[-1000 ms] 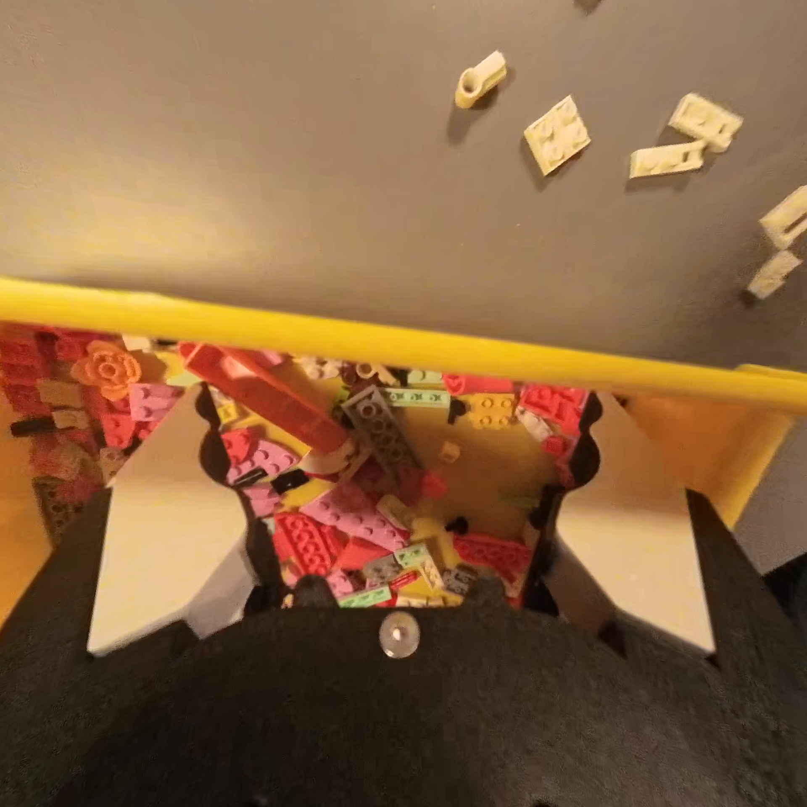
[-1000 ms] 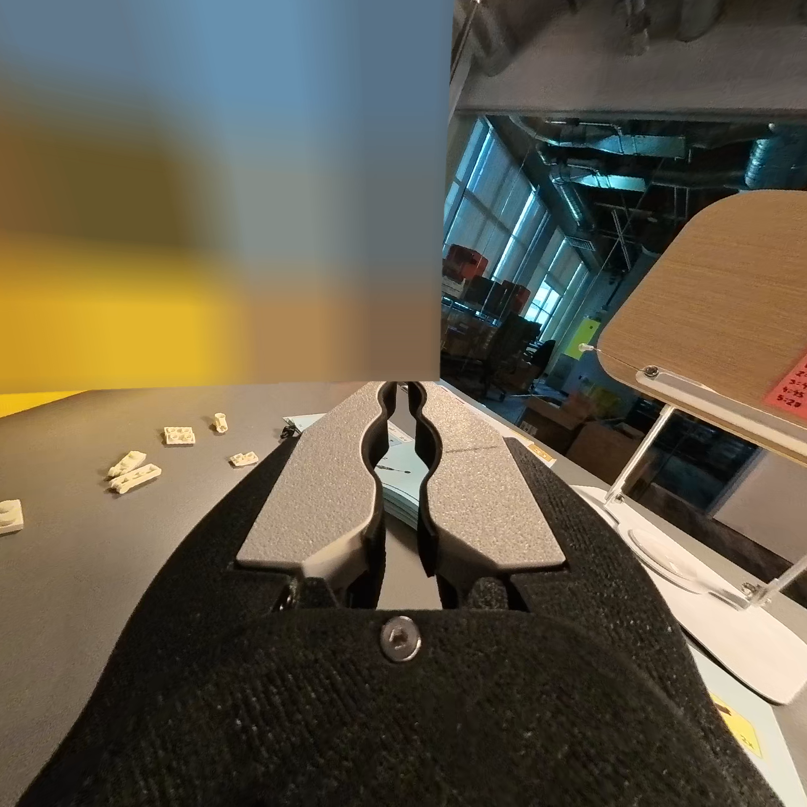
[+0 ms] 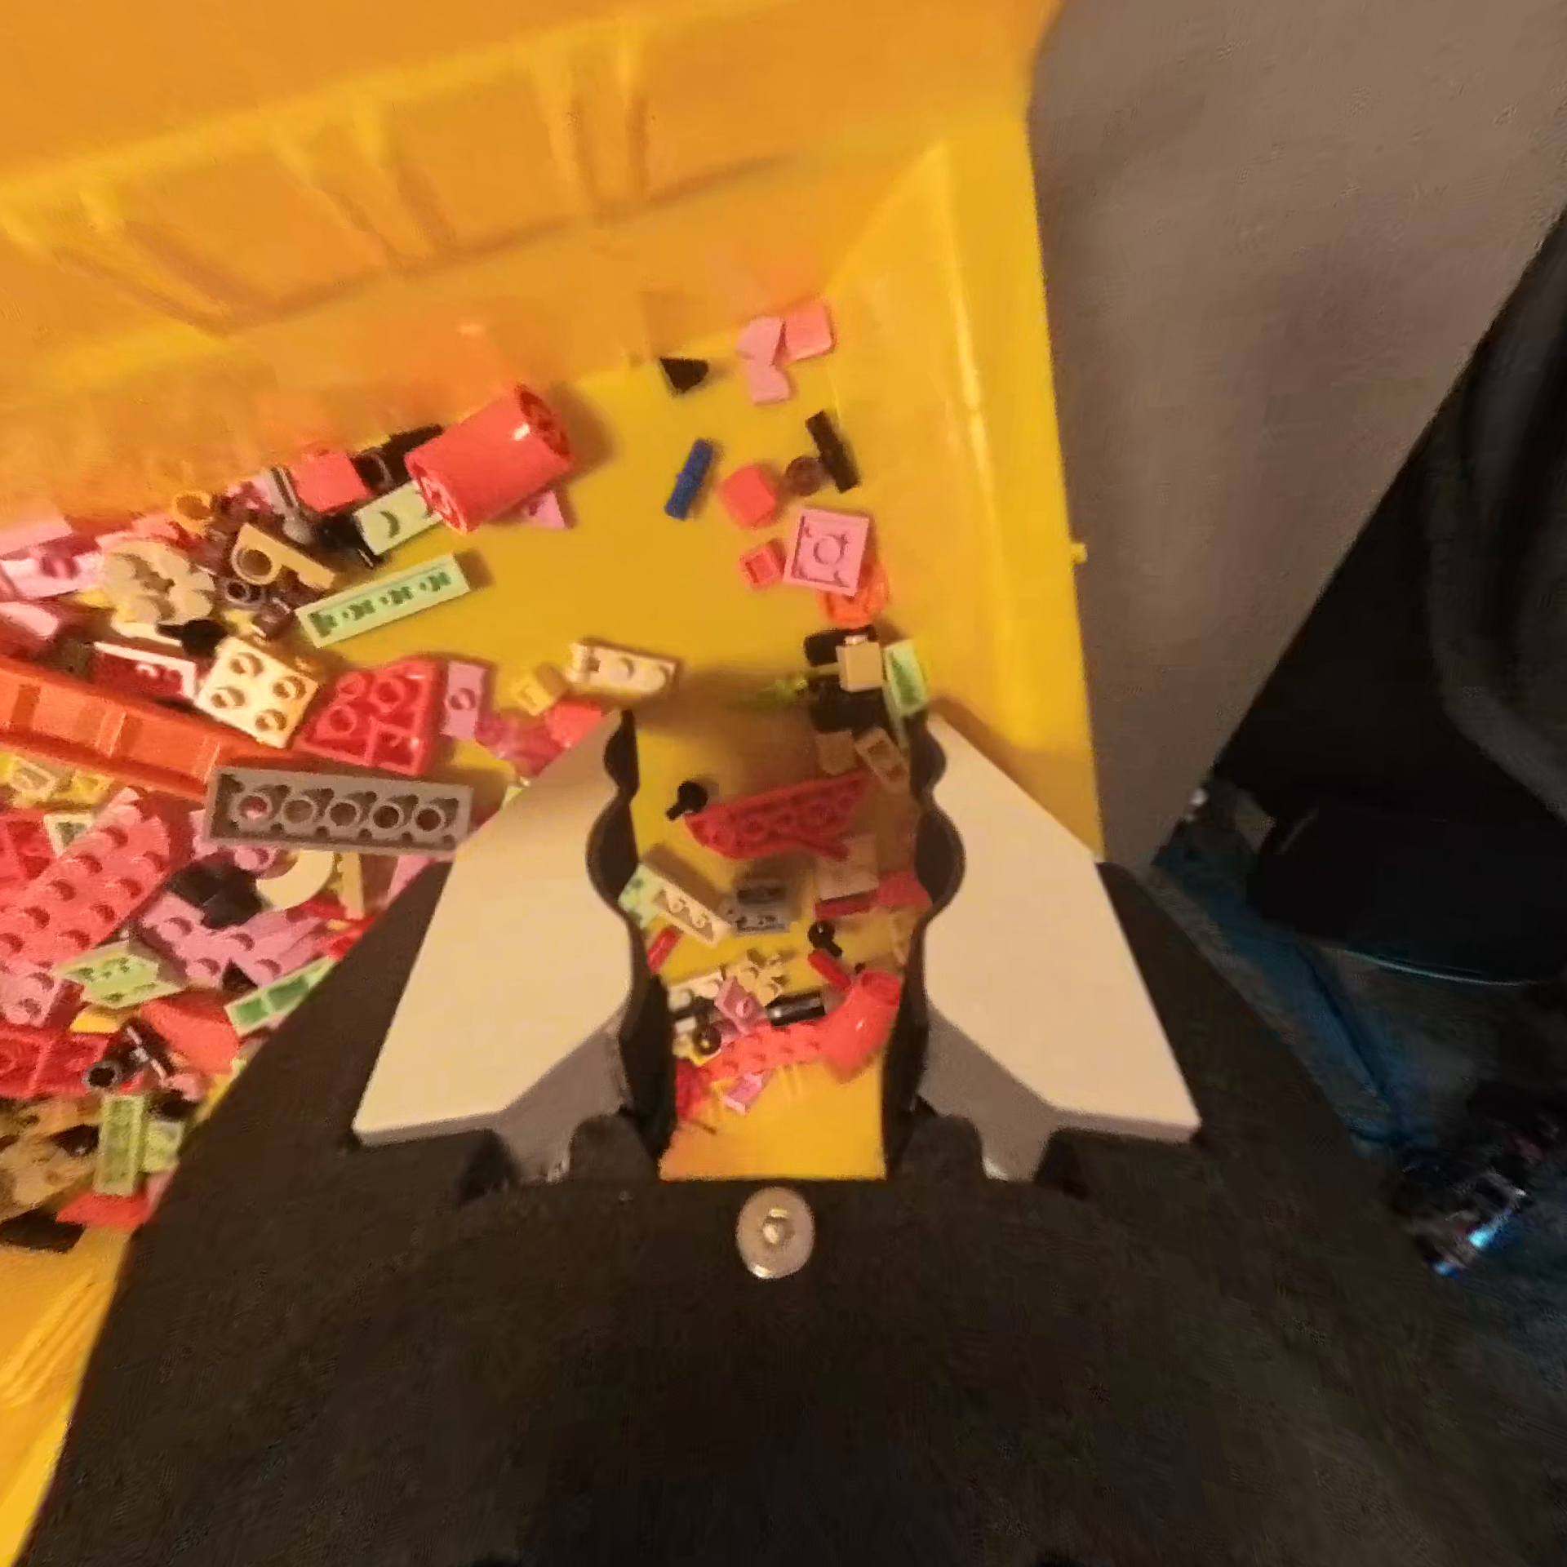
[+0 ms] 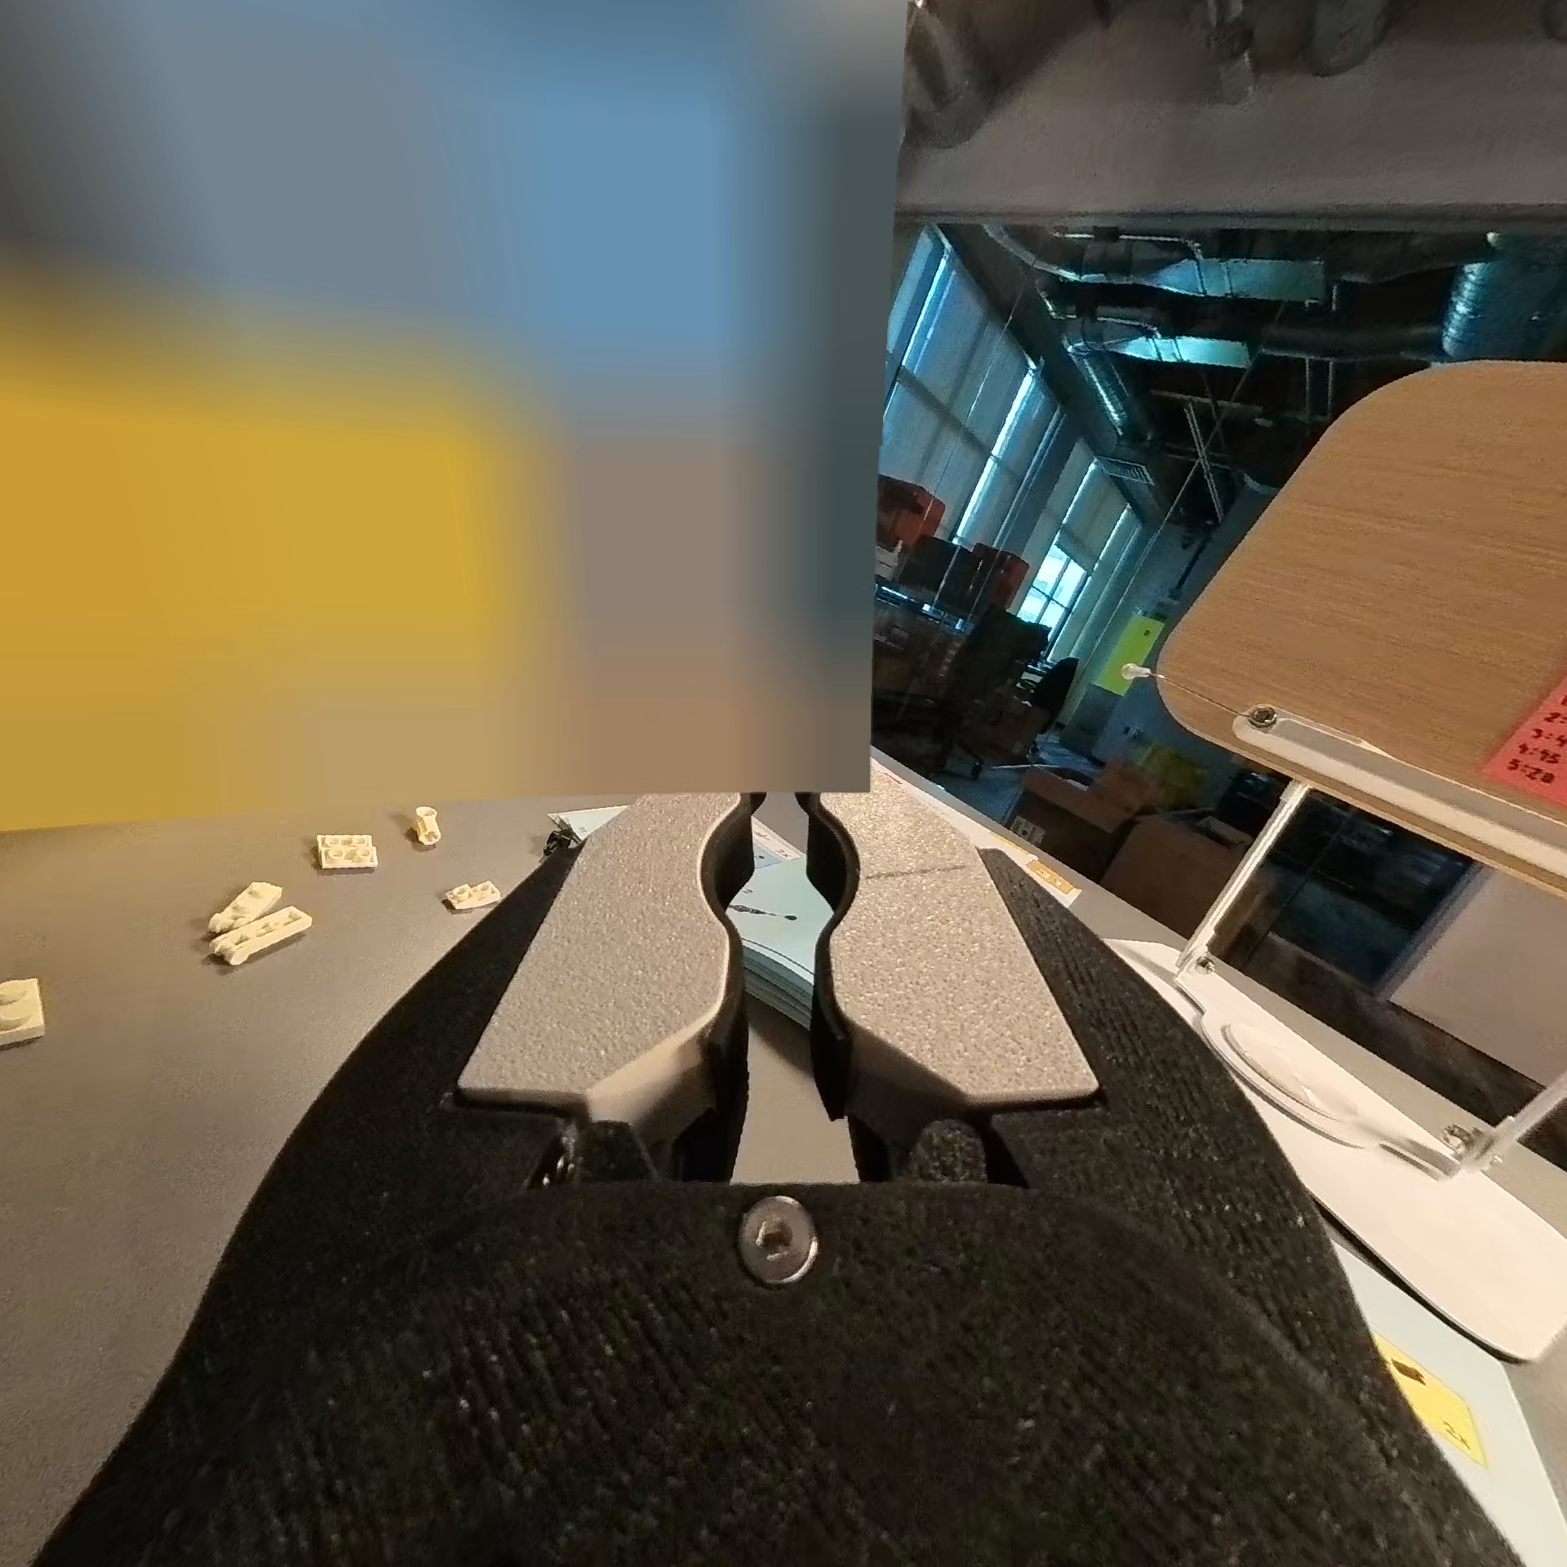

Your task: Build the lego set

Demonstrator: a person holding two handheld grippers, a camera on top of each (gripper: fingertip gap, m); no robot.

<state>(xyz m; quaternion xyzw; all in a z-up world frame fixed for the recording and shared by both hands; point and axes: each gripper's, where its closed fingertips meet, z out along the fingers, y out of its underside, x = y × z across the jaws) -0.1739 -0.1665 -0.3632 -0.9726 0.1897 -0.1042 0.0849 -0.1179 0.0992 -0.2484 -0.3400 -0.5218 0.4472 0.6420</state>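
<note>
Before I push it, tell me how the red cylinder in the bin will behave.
The red cylinder lies on its side on the bin floor, so it will probably roll. It looks like hard, glossy plastic: likely stiff, light and somewhat slippery.

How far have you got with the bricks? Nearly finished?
Looks done: several cream pieces lie spread on the grey table. In hand: nothing yet. The left gripper is open inside the yellow bin, over loose bricks, with a red wedge plate nearest. The right gripper grips nothing above the table. Left: a big mixed heap in the bin, so probably lots.
</note>
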